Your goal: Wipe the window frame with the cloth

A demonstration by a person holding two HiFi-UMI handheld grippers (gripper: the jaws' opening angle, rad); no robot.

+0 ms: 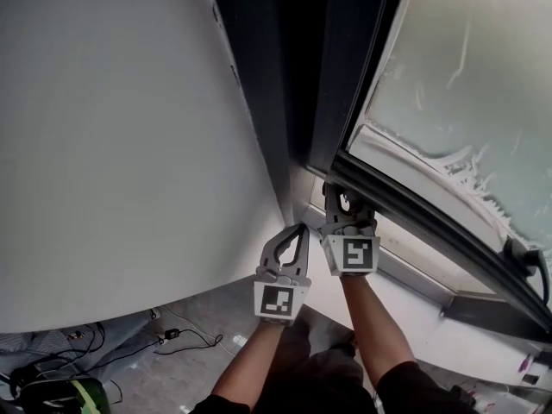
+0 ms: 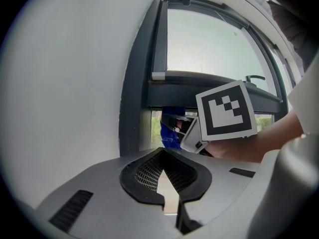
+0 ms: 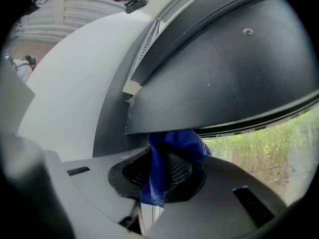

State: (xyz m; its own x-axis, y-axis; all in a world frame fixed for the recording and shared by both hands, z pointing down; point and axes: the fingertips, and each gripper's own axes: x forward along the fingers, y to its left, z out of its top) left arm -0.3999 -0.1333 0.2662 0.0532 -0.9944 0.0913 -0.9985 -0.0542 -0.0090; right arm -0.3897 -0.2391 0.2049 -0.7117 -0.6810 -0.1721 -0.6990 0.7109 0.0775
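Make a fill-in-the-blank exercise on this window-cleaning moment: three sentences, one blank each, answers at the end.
1. The cloth clamped in the right gripper is ____ in colour.
2. The left gripper is shut, with ____ between its jaws.
3. In the head view, the wall to the left of the dark window frame is ____.
Missing words: blue; nothing; white.
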